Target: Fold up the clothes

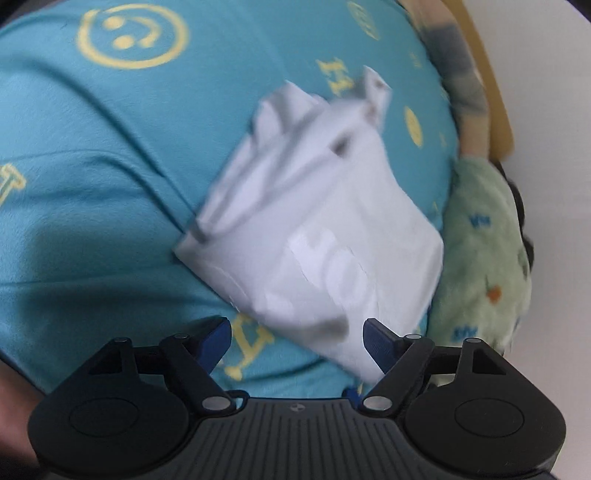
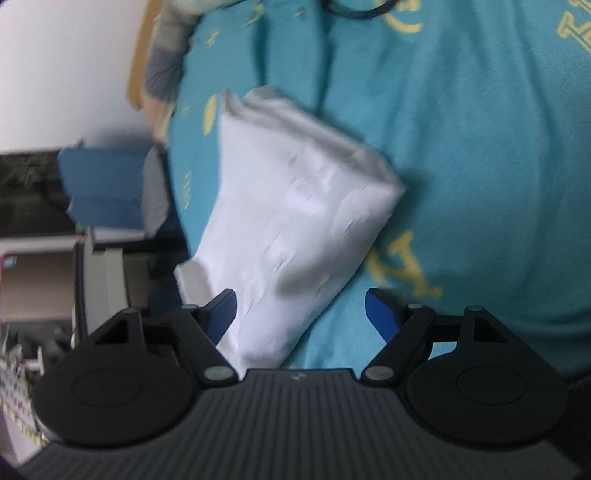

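Observation:
A folded white garment [image 1: 325,229] lies on a teal bedspread [image 1: 92,166] with yellow prints. In the left wrist view its layered edges point away and a faint printed patch faces up. My left gripper [image 1: 297,338] is open, just above its near corner, holding nothing. In the right wrist view the same white garment [image 2: 295,221] lies as a thick folded bundle near the bed's edge. My right gripper [image 2: 301,308] is open and empty, hovering over the bundle's near end. Both views are motion-blurred.
A pale green plush blanket [image 1: 484,266] lies beside the garment, near a wooden bed frame [image 1: 495,110] and white wall. In the right wrist view the bed edge drops to a blue box [image 2: 103,188] and cardboard boxes [image 2: 37,284]. A black cable [image 2: 354,11] lies far on the bedspread [image 2: 480,147].

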A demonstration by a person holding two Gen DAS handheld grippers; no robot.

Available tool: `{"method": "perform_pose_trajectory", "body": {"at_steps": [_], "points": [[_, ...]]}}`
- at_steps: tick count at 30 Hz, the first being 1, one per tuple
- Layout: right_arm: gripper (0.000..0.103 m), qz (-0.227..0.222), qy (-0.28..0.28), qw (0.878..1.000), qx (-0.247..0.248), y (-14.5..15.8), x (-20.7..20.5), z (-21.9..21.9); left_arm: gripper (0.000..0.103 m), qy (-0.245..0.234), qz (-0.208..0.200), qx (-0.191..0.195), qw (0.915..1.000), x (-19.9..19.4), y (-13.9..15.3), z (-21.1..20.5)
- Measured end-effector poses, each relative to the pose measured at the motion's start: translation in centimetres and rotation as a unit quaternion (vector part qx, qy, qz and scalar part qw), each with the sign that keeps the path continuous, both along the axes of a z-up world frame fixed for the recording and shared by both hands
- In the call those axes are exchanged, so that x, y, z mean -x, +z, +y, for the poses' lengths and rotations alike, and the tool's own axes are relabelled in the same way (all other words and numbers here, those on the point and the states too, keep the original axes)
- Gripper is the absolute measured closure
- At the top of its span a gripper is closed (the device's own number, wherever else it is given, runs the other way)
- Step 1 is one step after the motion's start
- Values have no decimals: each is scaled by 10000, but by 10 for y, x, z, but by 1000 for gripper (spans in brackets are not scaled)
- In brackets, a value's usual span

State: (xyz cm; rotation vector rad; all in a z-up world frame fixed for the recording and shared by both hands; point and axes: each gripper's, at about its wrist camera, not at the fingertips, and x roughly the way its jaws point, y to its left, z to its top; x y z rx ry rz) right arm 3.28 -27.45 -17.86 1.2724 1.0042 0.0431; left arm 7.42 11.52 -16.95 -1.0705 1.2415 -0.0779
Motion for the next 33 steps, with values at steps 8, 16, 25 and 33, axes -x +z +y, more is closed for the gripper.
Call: {"method": "perform_pose_trajectory", "body": {"at_steps": [8, 16, 25, 33], "points": [[69, -151, -320, 9988, 350, 0, -3, -6, 65, 559, -12, -4, 9984, -1, -5, 13], [91, -821, -488, 9938, 577, 21, 13, -11, 89, 611, -481, 48, 9970, 4, 17, 16], [91, -1627, -707, 9788, 1028, 88, 37, -15, 90, 191, -1149, 144, 9931, 14, 95, -6], [91, -2047, -1462, 9617, 1090, 155, 79, -61, 90, -412, -1305, 490, 9894, 26, 156, -65]]}}
